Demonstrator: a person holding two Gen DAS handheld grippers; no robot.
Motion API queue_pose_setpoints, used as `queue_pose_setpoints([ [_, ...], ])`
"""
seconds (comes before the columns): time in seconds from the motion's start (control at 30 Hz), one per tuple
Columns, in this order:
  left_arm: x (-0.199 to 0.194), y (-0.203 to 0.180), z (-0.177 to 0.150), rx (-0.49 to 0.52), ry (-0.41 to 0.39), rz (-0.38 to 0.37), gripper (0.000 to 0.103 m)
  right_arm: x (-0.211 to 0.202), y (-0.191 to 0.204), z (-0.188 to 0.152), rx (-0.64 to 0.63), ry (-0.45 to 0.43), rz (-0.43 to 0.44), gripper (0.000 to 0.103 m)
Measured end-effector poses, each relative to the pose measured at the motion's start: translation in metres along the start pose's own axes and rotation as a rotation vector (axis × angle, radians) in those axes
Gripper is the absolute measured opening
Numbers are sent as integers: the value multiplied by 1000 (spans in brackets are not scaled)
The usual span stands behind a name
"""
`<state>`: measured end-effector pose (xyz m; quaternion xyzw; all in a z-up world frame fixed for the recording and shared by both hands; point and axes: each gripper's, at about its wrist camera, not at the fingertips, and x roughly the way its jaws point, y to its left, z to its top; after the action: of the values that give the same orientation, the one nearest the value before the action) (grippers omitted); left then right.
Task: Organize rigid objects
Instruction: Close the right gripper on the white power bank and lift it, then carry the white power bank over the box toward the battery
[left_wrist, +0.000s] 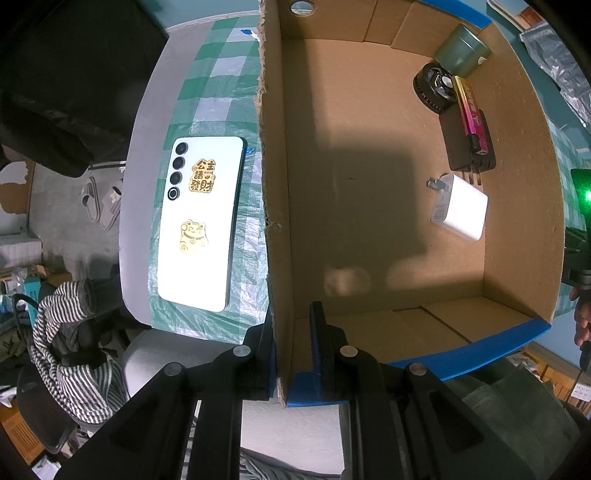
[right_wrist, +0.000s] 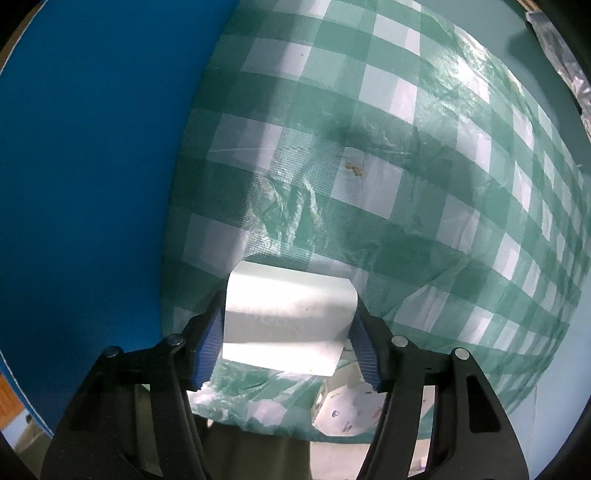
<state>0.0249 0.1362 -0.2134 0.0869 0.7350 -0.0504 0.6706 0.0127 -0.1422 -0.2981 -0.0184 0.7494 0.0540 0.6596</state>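
The right tool (right_wrist: 287, 338) grasps a plain white rectangular block (right_wrist: 288, 325) with chamfered corners; the left tool (left_wrist: 293, 354) is clenched on the brown cardboard box wall (left_wrist: 275, 258)

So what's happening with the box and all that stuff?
A person is tidying things into a cardboard box using two hand-held grippers. The left gripper is clamped on the box's wall. The right gripper has a white block between its fingers, above the green checked tablecloth. A white charger, a pink lighter and a green cup are already inside. A white phone lies outside on the table.
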Motion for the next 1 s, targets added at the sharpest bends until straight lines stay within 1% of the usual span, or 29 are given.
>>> queue_pose_setpoints([
  [0.17, 0, 0, 0, 0, 1, 2, 13, -6, 1, -3, -38, -23, -21, 58],
  [0.27, 0, -1, 1, 0, 2, 2, 13, -8, -6, 0, -44, -19, 8, 58],
  [0.5, 0, -1, 1, 2, 2, 4, 13, -17, -18, 3, -65, -47, 16, 58],
  [0.6, 0, 0, 1, 2, 3, 4, 13, -33, -15, -2, -68, -61, 15, 58],
  [1.0, -1, -1, 1, 3, 5, 6, 14, -83, -19, 7, -93, -131, 23, 58],
])
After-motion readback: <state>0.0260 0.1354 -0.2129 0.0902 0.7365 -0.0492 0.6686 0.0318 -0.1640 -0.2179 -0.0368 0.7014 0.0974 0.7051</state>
